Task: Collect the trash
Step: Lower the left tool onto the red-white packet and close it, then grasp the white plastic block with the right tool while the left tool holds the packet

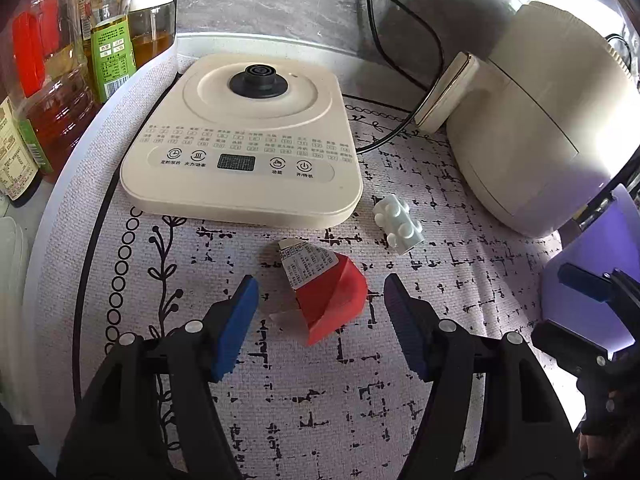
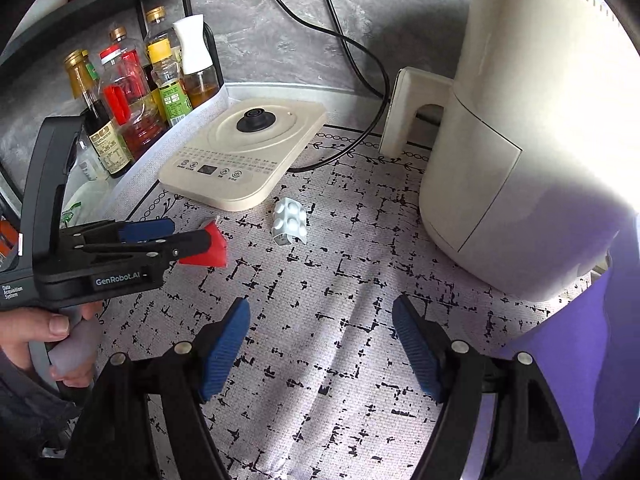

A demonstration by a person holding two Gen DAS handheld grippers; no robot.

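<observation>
A crumpled red wrapper (image 1: 332,300) with a white printed label lies on the patterned mat, between the blue pads of my left gripper (image 1: 320,292). The pads stand wide on either side and do not touch it. In the right wrist view the same left gripper (image 2: 188,234) comes in from the left, over the red wrapper (image 2: 212,250). A small white bumpy plastic piece (image 1: 398,220) (image 2: 290,220) lies just beyond it. My right gripper (image 2: 322,312) is open over bare mat with nothing between its fingers; in the left wrist view its fingers (image 1: 580,278) show at the right edge.
A cream cooker base (image 1: 240,140) sits behind the wrapper. A cream air fryer (image 2: 500,140) stands at the right, with a black cord (image 2: 360,80) behind. Oil and sauce bottles (image 2: 132,92) crowd the left rack. A purple sheet or bag (image 2: 580,360) hangs beside the right gripper.
</observation>
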